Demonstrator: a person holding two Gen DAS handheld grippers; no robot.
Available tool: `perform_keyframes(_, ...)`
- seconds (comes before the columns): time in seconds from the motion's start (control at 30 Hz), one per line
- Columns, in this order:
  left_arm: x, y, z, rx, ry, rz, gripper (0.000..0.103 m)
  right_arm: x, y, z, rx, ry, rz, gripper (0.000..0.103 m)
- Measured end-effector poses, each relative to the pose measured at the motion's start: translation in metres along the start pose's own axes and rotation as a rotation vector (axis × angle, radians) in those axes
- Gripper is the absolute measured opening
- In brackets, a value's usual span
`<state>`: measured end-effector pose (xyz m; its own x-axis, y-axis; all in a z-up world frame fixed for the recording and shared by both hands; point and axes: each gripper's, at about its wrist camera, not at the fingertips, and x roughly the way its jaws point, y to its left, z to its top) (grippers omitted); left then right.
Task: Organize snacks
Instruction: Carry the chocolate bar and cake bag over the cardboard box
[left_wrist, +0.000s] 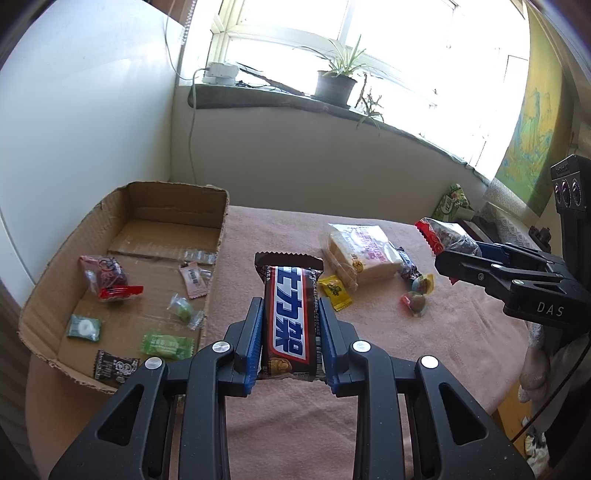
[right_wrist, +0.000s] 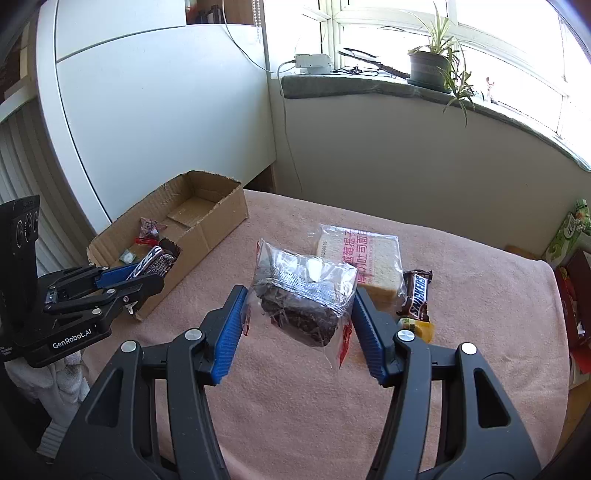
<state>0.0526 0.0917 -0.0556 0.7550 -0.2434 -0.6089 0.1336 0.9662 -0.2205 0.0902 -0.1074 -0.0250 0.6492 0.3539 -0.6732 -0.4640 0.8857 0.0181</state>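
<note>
Left gripper (left_wrist: 290, 332): blue pads are clamped on a brown chocolate bar (left_wrist: 290, 317), which is held lengthwise and lifted clear of the pink cloth (left_wrist: 295, 424). In the right wrist view the bar is seen just at the near rim of the cardboard box (right_wrist: 218, 218).

Right gripper (right_wrist: 299, 325): jaws are set fairly wide and closed on a clear bag of dark cake (right_wrist: 301, 295), also held off the cloth; a red edge of the wrapper is seen hanging below.

The box is placed at the left side of the cloth. Several small wrapped sweets are seen on its floor, among them a green candy (left_wrist: 166, 345) and a red-and-clear packet (left_wrist: 105, 275).

Left out on the cloth: a bagged sandwich (left_wrist: 360, 253), a Snickers bar (right_wrist: 415, 295) just beside it, a yellow sachet (left_wrist: 335, 291), and two round foil sweets (left_wrist: 417, 295).
</note>
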Motion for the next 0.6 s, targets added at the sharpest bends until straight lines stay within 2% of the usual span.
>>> perform_keyframes(0.3, -0.017, 0.050, 0.000, -0.062, -0.023, 0.083, 0.026, 0.030, 0.044, 0.034, -0.070, -0.012, 0.065, 0.059)
perform_keyframes(0.6, -0.024, 0.085, 0.000, -0.109, -0.029, 0.129, 0.026, 0.064, 0.089, 0.063, -0.138, 0.000, 0.119, 0.059)
